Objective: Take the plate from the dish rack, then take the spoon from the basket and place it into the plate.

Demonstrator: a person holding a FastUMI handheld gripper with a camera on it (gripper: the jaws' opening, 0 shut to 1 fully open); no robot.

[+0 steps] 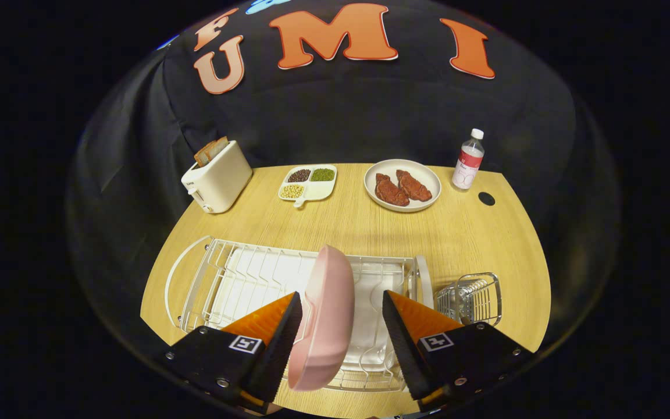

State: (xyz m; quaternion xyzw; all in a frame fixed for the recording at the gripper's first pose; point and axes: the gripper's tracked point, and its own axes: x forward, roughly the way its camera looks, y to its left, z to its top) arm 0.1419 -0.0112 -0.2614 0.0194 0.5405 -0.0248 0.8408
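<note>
Black cloth wall hangs creased behind a light wooden table; a dark round hole sits near its far right corner; soft overhead light

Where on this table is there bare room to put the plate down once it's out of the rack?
The widest bare strip of wooden table runs between the white wire dish rack and the round plate of meat. The tool stands open astride the pink plate; the small wire basket crowds that side.
</note>
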